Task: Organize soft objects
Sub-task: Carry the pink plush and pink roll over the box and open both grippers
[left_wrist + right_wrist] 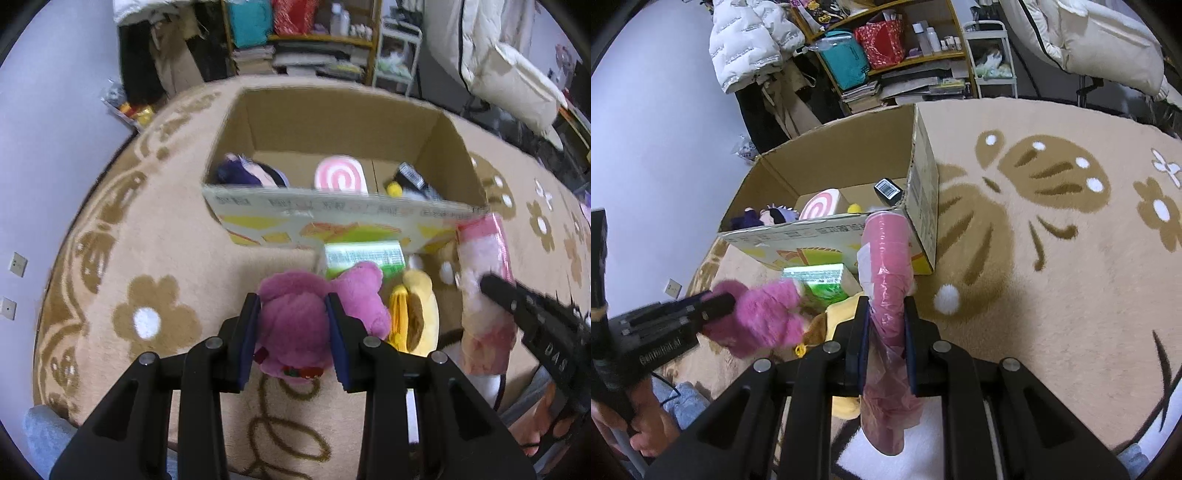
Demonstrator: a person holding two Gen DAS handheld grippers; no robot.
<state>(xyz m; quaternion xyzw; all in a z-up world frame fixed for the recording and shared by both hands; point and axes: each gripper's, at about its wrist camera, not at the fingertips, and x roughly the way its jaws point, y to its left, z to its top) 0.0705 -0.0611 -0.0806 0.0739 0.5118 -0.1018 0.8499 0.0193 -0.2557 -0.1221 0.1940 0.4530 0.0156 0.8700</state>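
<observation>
My left gripper (pixel 291 314) is shut on a purple plush toy (pixel 295 321), held above the carpet in front of the cardboard box (pixel 332 122). From the right wrist view the same purple plush toy (pixel 764 317) hangs from the left gripper (pixel 720 306) at the left. My right gripper (pixel 886 314) is shut on a pink soft item in a plastic wrap (pixel 888 280), which stands upright between the fingers. In the left wrist view the pink wrapped item (pixel 484 277) is at the right, with the right gripper (pixel 491 286) on it. Inside the box lie a dark-haired doll (pixel 247 171), a pink swirl cushion (pixel 341 177) and a black item (pixel 410 177).
A green-and-white carton (pixel 362 256) and a yellow plush (pixel 417 314) lie on the beige flowered carpet (pixel 147 258) in front of the box. Shelves with clutter (pixel 905 55) and a white jacket (pixel 750 40) stand behind. A hand (pixel 646 424) holds the left gripper's handle.
</observation>
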